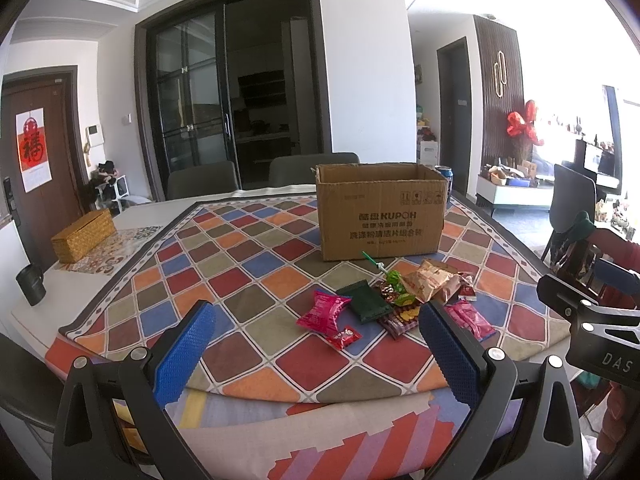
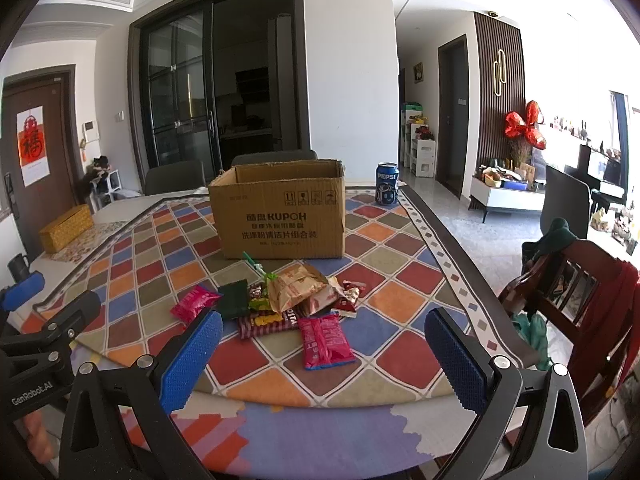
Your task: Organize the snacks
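Tablecloth [image 1: 256,264]: snacks [image 1: 400,300] beyond tongs [image 1: 316,344]

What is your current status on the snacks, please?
Left gripper and right gripper open, empty. Snacks piled before the open cardboard box, none picked up. Path clear.

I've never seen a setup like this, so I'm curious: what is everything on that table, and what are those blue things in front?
Cardboard box: one, brown, open, mid-table.
Snack packets: a mixed pile, pink, green, tan, red, in front of the box.
Pepsi can: one, blue, right of the box.
Woven box: one, yellow, far left.
Mug: one, black, left edge.
Tablecloth: one, multicoloured diamonds.
Left gripper: blue pads, open, empty.
Right gripper: blue pads, open, empty.
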A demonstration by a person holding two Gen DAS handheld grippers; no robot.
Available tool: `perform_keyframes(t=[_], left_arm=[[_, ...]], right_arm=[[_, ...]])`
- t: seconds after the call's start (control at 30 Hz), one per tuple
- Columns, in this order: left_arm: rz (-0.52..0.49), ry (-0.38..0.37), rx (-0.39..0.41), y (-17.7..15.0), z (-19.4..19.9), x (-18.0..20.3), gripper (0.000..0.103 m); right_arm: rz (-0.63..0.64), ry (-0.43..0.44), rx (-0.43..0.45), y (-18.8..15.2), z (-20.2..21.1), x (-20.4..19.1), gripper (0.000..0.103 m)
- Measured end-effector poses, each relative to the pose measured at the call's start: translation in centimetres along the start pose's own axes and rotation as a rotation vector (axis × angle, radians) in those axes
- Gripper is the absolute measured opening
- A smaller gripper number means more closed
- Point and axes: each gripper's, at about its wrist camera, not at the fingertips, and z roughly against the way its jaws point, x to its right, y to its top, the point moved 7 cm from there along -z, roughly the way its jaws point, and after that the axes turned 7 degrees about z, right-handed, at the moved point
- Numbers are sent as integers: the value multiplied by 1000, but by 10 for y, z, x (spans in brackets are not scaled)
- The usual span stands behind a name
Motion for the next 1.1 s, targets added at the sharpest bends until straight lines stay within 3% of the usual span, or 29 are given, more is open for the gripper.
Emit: perform_keyframes(t=[0.3,0.47,1.1], left_arm=[[-29,1,-3,10,-8,1,103],[-33,-4,-30,-3,-22,2,98],[-50,-27,-267,-39,-103,9,81]], right_arm=[[1,21,-11,1,-1,-1,102],[7,44,-46,-3,-15,-4,102],[9,120,-284,-31,-98,-13,100]])
